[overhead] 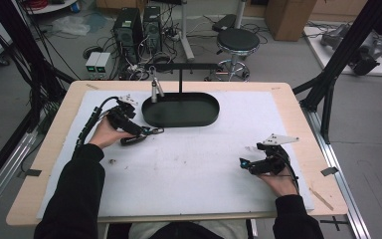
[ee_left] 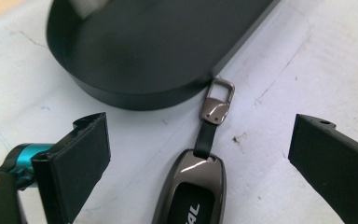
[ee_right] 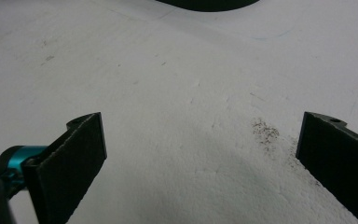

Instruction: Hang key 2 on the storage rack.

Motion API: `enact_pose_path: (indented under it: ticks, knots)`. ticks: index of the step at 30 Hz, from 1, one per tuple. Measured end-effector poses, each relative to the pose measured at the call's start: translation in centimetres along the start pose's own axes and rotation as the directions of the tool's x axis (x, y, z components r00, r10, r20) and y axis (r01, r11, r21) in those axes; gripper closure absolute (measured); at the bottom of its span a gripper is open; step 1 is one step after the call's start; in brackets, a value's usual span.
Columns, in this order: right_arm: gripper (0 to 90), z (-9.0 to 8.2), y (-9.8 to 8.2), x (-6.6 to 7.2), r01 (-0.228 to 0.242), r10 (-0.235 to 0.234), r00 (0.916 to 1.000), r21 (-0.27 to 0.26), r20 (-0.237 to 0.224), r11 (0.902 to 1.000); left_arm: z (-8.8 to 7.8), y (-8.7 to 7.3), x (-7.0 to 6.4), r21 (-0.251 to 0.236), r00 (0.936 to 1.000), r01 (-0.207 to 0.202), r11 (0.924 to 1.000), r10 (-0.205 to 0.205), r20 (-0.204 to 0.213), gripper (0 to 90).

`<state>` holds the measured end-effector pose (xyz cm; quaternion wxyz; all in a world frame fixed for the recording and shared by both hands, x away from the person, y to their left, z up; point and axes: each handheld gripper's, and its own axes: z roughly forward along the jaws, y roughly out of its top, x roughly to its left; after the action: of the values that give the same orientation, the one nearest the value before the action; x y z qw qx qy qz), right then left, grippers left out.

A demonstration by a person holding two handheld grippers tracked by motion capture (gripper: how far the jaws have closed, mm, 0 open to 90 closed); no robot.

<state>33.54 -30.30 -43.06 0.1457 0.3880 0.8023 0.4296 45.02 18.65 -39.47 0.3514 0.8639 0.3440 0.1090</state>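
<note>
Black and oval, a shallow tray (overhead: pixel 179 110) sat on the white table cover (overhead: pixel 194 169) in the high view, and serves as the landmark. Just off the tray's near-left rim, the left gripper (overhead: pixel 151 131) reached in low, its forearm angled toward the tray. The right gripper (overhead: pixel 243 163) rested well away from the tray toward the person, at the right, wrist low.

From the left gripper view, a glossy dark metal key fob (ee_left: pixel 193 191) lay flat between the widely parted jaws, not gripped. Its short strap led to a metal clip (ee_left: pixel 219 101) almost touching the tray wall. The fob looked rigid, light and slick; its long sides seemed the safest hold, since the strap would flop.

From the right gripper view, the jaws stood wide apart over bare cover, with the tray edge (ee_right: pixel 209 4) far ahead.
</note>
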Motion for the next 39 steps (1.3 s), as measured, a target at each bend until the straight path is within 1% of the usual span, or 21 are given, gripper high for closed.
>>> enact_pose_path:
  ticks: [1, 5, 9, 10, 16, 17, 21, 22, 27, 28, 29, 30, 31, 32, 33, 34, 35, 36, 37, 38, 39]
  knots:
    - [0.8, 0.0, 0.0, 0.0, -0.004, 0.004, 1.0, 0.002, 0.0, 1.0, 0.4, 0.0, -0.1, 0.015, 1.0, -0.002, 0.9999, 0.002, 0.0, 6.0]
    - [0.8, -0.1, 0.0, 0.0, -0.005, 0.005, 1.0, -0.002, 0.002, 1.0, 1.0, -0.1, -0.1, 0.039, 1.0, -0.002, 0.9992, 0.001, 0.005, 5.9]
    - [0.8, -0.1, 0.0, 0.0, -0.005, 0.005, 1.0, -0.003, 0.002, 1.0, 1.5, -0.2, -0.2, 0.051, 1.0, -0.001, 0.9987, 0.001, 0.007, 6.2]
    - [0.8, -0.1, 0.0, 0.0, -0.005, 0.005, 1.0, -0.003, 0.002, 1.0, 1.7, -0.2, 0.0, 0.061, 0.9998, 0.005, 0.9981, -0.006, 0.017, 7.7]
    - [0.8, -0.1, 0.0, -0.1, -0.004, 0.004, 1.0, 0.001, 0.004, 1.0, 2.3, -0.5, 0.2, 0.085, 0.9998, 0.007, 0.9964, -0.009, 0.018, 12.7]
    - [0.8, -0.1, 0.0, -0.1, -0.003, 0.003, 1.0, 0.001, 0.005, 1.0, 2.6, -0.6, 0.3, 0.101, 0.9996, 0.003, 0.9949, -0.006, 0.027, 13.6]
    - [0.8, 0.0, 0.0, -0.1, -0.005, 0.005, 1.0, 0.004, 0.005, 1.0, 3.0, -0.7, 0.1, 0.113, 0.9993, 0.0, 0.9936, -0.005, 0.038, 16.8]
    - [0.8, 0.0, 0.0, -0.1, -0.005, 0.005, 1.0, 0.005, 0.005, 1.0, 3.3, -0.6, -0.1, 0.122, 0.9989, -0.01, 0.9925, 0.004, 0.046, 17.4]
    - [0.8, 0.0, -0.1, -0.1, -0.003, 0.003, 1.0, 0.007, 0.005, 1.0, 4.0, -0.6, -0.6, 0.136, 0.9989, -0.031, 0.9902, 0.026, 0.039, 21.1]
    - [0.8, 0.0, -0.1, -0.1, -0.001, 0.001, 1.0, 0.006, 0.005, 1.0, 4.2, -0.7, -0.6, 0.149, 0.9987, -0.034, 0.9882, 0.028, 0.042, 23.5]
    - [0.8, 0.0, -0.1, -0.1, -0.003, 0.003, 1.0, 0.008, 0.004, 1.0, 4.2, -0.7, -0.6, 0.149, 0.9987, -0.034, 0.9882, 0.028, 0.042, 27.0]
    - [0.8, 0.0, -0.1, 0.0, -0.003, 0.003, 1.0, 0.008, 0.003, 1.0, 4.2, -0.6, -0.8, 0.147, 0.9993, -0.034, 0.9886, 0.032, 0.02, 29.3]
    - [0.8, 0.1, -0.1, 0.0, -0.001, 0.001, 1.0, 0.012, 0.002, 0.9999, 4.2, -0.6, -0.8, 0.147, 0.9993, -0.034, 0.9886, 0.032, 0.02, 33.2]
    - [0.8, 0.1, -0.1, 0.0, 0.003, -0.003, 1.0, 0.013, 0.001, 0.9999, 4.1, -0.6, -0.7, 0.149, 0.9995, -0.033, 0.9883, 0.032, 0.006, 39.0]
    - [0.8, 0.1, -0.1, 0.0, 0.003, -0.003, 1.0, 0.013, 0.001, 0.9999, 4.0, -0.6, -0.6, 0.145, 0.9995, -0.033, 0.9889, 0.033, 0.001, 39.0]
    - [0.8, 0.1, -0.1, 0.0, 0.0, 0.0, 1.0, 0.015, 0.0, 0.9999, 3.9, -0.6, -0.6, 0.144, 0.9994, -0.033, 0.989, 0.033, 0.007, 52.9]
    - [0.8, 0.1, -0.1, 0.0, 0.003, -0.003, 1.0, 0.013, 0.001, 0.9999, 3.7, -0.6, -0.5, 0.147, 0.9991, -0.042, 0.9882, 0.04, 0.013, 57.6]
    - [0.8, 0.1, -0.1, 0.0, 0.003, -0.003, 1.0, 0.012, 0.002, 0.9999, 3.6, -0.6, -0.3, 0.142, 0.9988, -0.036, 0.9892, 0.03, 0.038, 58.6]
    - [0.8, 0.1, -0.1, 0.0, 0.003, -0.003, 1.0, 0.01, 0.001, 0.9999, 3.6, -0.6, -0.3, 0.137, 0.9987, -0.037, 0.9898, 0.032, 0.04, 61.6]
    - [0.8, 0.1, -0.1, 0.0, 0.003, -0.003, 1.0, 0.011, 0.002, 0.9999, 3.5, -0.5, -0.3, 0.132, 0.9977, -0.051, 0.9899, 0.045, 0.052, 74.9]
    - [0.8, 0.1, -0.1, 0.0, 0.002, -0.002, 1.0, 0.012, 0.002, 0.9999, 3.4, -0.4, -0.3, 0.129, 0.9961, -0.073, 0.9889, 0.066, 0.058, 78.5]
